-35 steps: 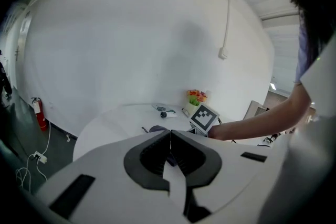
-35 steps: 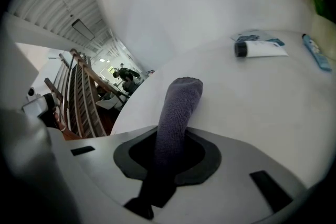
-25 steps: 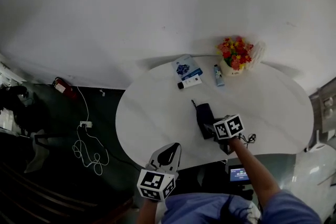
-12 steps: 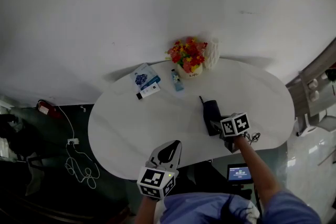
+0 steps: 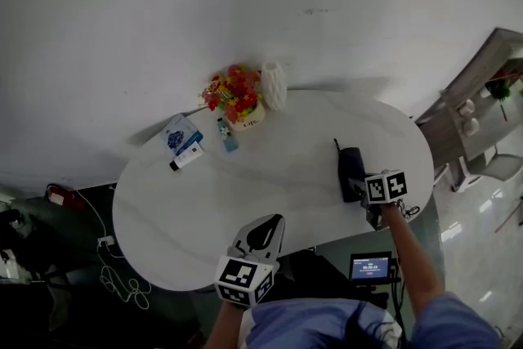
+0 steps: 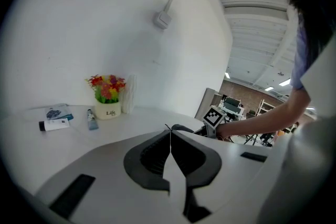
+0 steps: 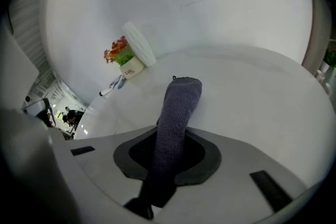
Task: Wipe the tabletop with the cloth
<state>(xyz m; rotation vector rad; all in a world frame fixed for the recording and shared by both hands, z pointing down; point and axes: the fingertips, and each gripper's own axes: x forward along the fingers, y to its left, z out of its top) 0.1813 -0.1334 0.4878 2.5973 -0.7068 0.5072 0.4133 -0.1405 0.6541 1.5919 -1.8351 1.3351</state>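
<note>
A dark grey cloth [image 5: 351,170] lies stretched on the right part of the white oval tabletop [image 5: 270,184]. My right gripper [image 5: 364,193] is shut on the cloth's near end. In the right gripper view the cloth [image 7: 176,118] runs from between the jaws out over the table. My left gripper [image 5: 261,237] hovers at the table's near edge, shut and holding nothing; in the left gripper view its fingertips [image 6: 170,136] meet.
At the table's far side stand a pot of red and yellow flowers [image 5: 235,94] and a white ribbed vase [image 5: 274,86]. A small tube [image 5: 226,135], a blue-and-white packet [image 5: 176,136] and another tube [image 5: 186,158] lie near them. A screen [image 5: 370,267] glows below the table edge.
The head view has swung, so the table and its objects sit further left. My right gripper has drawn the cloth toward the table's right end. The left gripper stays at the near edge.
</note>
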